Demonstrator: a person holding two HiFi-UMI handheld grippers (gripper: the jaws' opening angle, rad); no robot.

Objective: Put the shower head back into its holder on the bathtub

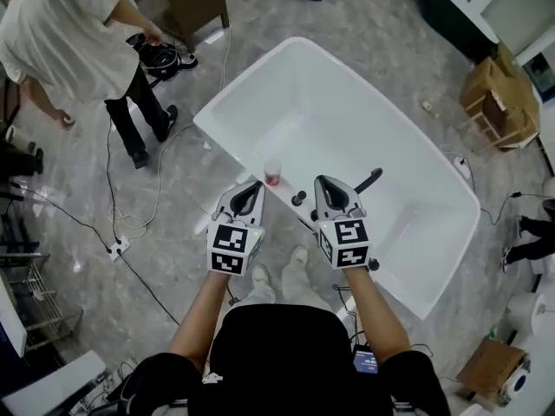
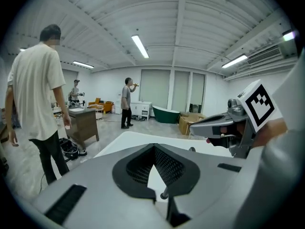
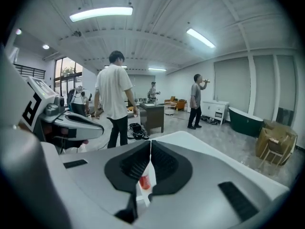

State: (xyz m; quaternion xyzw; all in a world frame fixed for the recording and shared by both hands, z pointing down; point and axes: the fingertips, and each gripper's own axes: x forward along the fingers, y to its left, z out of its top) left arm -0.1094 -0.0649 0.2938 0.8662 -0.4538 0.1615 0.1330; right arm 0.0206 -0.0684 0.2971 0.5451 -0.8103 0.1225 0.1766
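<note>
The left tongs (image 1: 253, 186) and right tongs (image 1: 325, 181) are squeezed closed, holding nothing, above the tub (image 1: 347, 120). Dropping down, they could knock the cup (image 1: 272, 172) over or bump the shower head (image 1: 371, 178) loose.

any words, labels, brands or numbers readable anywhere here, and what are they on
No text can be read.
On the left marker cube and right marker cube: only black-and-white square patterns, no letters.
On the small screen at the person's waist: too small to read.
On the cup on the bathtub rim: no legible label.
</note>
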